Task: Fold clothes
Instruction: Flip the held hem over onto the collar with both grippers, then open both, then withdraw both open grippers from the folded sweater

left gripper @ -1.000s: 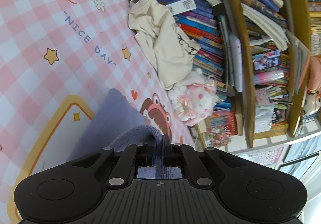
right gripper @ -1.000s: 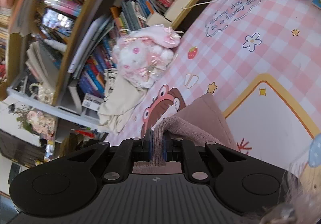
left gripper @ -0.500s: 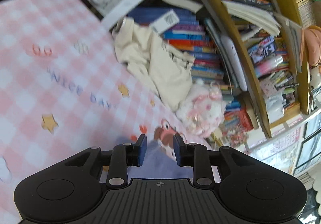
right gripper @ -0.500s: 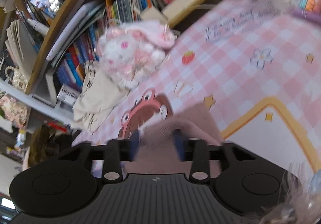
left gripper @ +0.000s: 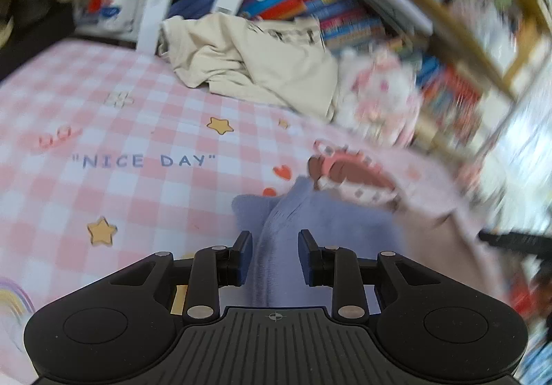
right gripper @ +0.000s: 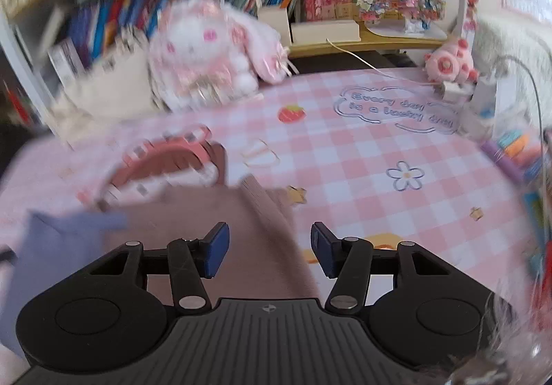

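The left gripper (left gripper: 274,257) stands released, its jaws apart with a ridge of the lavender garment (left gripper: 321,229) running up between them, seemingly gripped by neither. The right gripper (right gripper: 269,252) is released too, jaws spread wide over the mauve garment (right gripper: 220,229), whose ribbed edge runs forward between the pads without touching them. Both pieces lie side by side on the pink checked surface (left gripper: 103,150), the lavender one to the left and touching the mauve; whether they are one two-toned item or two is hard to tell through the motion blur.

Risks: the raised lavender ridge could slump or spring open, spoiling any crease, since nothing pins it. A gripper sweeping low could snag the ribbed edge and drag the cloth askew.

Room is tight toward the back, where the cream garment (left gripper: 269,67) lies crumpled beside the plush rabbit (right gripper: 207,53), both against the bookshelf (left gripper: 310,1). To the left of the lavender piece, and to the right of the mauve piece, the surface lies open. The right margin is crowded with pens and a cable.
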Demonstrator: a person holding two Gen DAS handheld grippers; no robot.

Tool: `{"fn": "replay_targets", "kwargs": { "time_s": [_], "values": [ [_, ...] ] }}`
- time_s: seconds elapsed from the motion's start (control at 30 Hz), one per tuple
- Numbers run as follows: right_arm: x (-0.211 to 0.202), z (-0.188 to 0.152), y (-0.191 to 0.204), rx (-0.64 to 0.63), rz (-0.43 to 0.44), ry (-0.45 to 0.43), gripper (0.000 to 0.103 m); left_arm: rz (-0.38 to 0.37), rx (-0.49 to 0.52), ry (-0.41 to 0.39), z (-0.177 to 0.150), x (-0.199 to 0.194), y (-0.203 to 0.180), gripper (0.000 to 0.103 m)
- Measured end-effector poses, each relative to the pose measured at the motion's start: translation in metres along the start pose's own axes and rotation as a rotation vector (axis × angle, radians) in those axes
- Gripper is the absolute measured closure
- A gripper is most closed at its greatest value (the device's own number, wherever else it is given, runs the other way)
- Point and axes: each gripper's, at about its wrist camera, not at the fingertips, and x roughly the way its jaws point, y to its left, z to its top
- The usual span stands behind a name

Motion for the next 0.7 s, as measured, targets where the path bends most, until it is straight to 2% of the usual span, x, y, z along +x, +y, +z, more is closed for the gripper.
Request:
{"fn": "replay_targets", "kwargs": {
  "time_s": [0.1, 0.17, 0.2, 0.23, 0.3, 0.33, 0.37, 0.47, 0.53, 0.57, 0.67, 0.7],
  "values": [
    [0.013, -0.005, 0.001, -0.022, -0.030, 0.022, 0.056, 0.029, 0.078, 0.018, 0.001, 0.007, -0.008, 0.075],
    [0.022, -0.007, 0.002, -0.028, -0.042, 0.038, 0.063, 0.036, 0.091, 0.028, 0.003, 0.013, -0.010, 0.075],
    [0.028, -0.009, 0.001, -0.022, -0.044, 0.052, 0.074, 0.039, 0.094, 0.032, 0.004, 0.015, -0.011, 0.075],
    [0.029, -0.010, -0.001, -0.009, -0.042, 0.058, 0.081, 0.041, 0.100, 0.035, 0.004, 0.018, -0.011, 0.075],
    [0.032, -0.012, -0.003, 0.017, -0.039, 0.069, 0.084, 0.057, 0.128, 0.047, 0.004, 0.023, -0.015, 0.076],
    [0.032, -0.014, -0.004, 0.025, -0.036, 0.068, 0.084, 0.076, 0.146, 0.050, 0.004, 0.026, -0.018, 0.081],
    [0.031, -0.015, -0.005, 0.032, -0.032, 0.067, 0.085, 0.104, 0.163, 0.037, 0.004, 0.025, -0.022, 0.099],
    [0.033, -0.015, -0.004, 0.039, -0.034, 0.074, 0.085, 0.102, 0.165, -0.052, 0.009, 0.004, -0.033, 0.099],
    [0.034, -0.016, -0.003, 0.044, -0.036, 0.079, 0.085, 0.072, 0.136, -0.108, 0.014, -0.007, -0.034, 0.099],
    [0.034, -0.016, -0.003, 0.047, -0.036, 0.081, 0.085, 0.077, 0.112, -0.098, 0.016, -0.002, -0.028, 0.099],
    [0.036, -0.016, -0.002, 0.049, -0.036, 0.090, 0.085, 0.101, -0.009, 0.043, 0.011, 0.036, 0.008, 0.097],
    [0.037, -0.015, -0.002, 0.041, -0.037, 0.095, 0.085, 0.093, -0.014, 0.048, 0.009, 0.041, 0.011, 0.097]
  ]
}}
